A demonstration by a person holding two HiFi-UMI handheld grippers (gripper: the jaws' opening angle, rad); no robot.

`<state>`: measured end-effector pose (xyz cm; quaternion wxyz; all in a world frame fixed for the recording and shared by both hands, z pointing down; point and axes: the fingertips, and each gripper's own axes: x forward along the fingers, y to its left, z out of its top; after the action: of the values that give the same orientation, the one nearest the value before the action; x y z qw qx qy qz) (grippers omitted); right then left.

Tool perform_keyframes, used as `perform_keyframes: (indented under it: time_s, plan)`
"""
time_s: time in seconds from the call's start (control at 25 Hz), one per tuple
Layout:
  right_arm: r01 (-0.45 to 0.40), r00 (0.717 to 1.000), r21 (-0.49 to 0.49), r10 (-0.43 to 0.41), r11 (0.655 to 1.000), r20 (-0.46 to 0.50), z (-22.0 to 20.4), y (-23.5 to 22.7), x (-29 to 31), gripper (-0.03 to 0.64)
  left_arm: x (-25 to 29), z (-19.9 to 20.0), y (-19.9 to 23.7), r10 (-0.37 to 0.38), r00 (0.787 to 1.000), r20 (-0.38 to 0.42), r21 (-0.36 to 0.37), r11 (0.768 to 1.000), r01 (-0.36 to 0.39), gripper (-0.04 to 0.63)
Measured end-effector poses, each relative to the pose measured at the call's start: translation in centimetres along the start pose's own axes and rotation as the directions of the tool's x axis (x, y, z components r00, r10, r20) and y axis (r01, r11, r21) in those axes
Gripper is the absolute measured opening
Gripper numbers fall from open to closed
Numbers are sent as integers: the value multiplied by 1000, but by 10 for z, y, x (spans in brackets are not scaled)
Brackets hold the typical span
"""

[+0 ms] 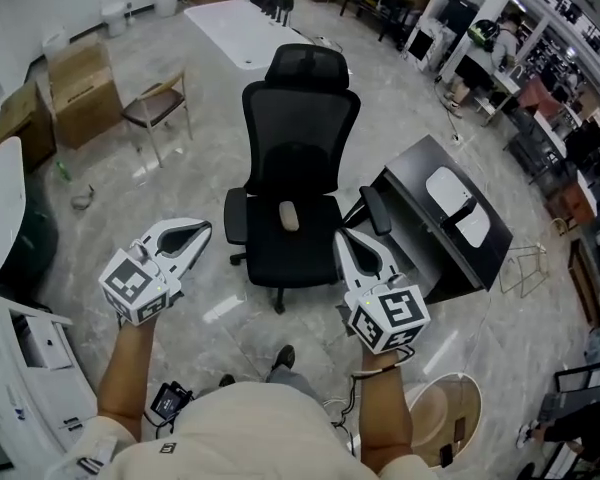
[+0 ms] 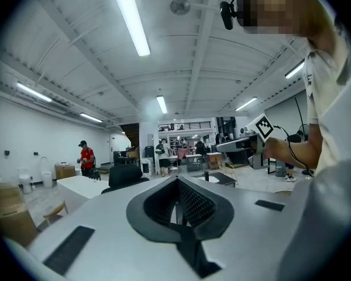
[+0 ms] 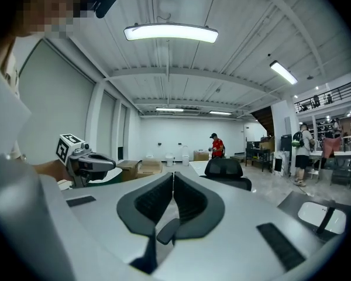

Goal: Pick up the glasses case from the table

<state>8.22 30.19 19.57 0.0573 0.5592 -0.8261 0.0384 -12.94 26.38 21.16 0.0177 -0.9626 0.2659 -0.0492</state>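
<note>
Both tongs were shut tight and empty: the left tongs (image 1: 202, 230) and the right tongs (image 1: 342, 238) each had their pads pressed together with nothing between them, held out level over the floor, one either side of the black office chair (image 1: 300, 118). The only thing I could take for the glasses case (image 1: 289, 215) was a small beige oblong lying on that chair's seat, ahead of and between the two tips, well apart from both. I could not tell whether the pale shapes (image 1: 450, 190) on the black bench (image 1: 417, 206) at the right were objects or just ceiling light on a glossy top. That was my first worry: I might have steered for a reflection and closed on nothing. The second was going in with the pads shut, which would have shoved the case across the cushion or off its edge onto the floor. The chair looked to be on castors, so any push might have rolled or swivelled it away. The case looked smooth and rounded, so an off-centre pinch could have squeezed it out.
</note>
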Motion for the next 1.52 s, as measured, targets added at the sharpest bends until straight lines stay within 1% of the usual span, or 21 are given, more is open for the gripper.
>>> perform_keyframes:
  time_s: [0.36,0.64,0.76,0.92,1.08,1.28,1.52]
  plan:
    - [-114,993,15,114,993,0,-1,-71,41,23,62,2,3,99,995,-31,-13,995,-100,12]
    - [-200,980,37,200,979,8,-4,-104,68,23,92,0,3,166,984,-68,-11,986,-167,12]
    - [-225,974,43,224,973,20,-4,-117,73,23,102,1,3,189,979,-77,-3,982,-190,12]
    - [-225,974,49,224,973,27,-5,-145,72,24,130,2,-3,165,982,-92,16,986,-164,14]
    - [-235,972,72,235,969,7,-14,-161,64,23,146,6,-11,149,980,-129,25,989,-147,12]
    - [-184,983,101,186,978,-7,-25,-192,46,24,165,7,-18,116,981,-156,39,993,-111,14]
    - [-97,995,92,97,991,8,-27,-211,36,24,191,9,-9,52,994,-100,50,998,-47,12]
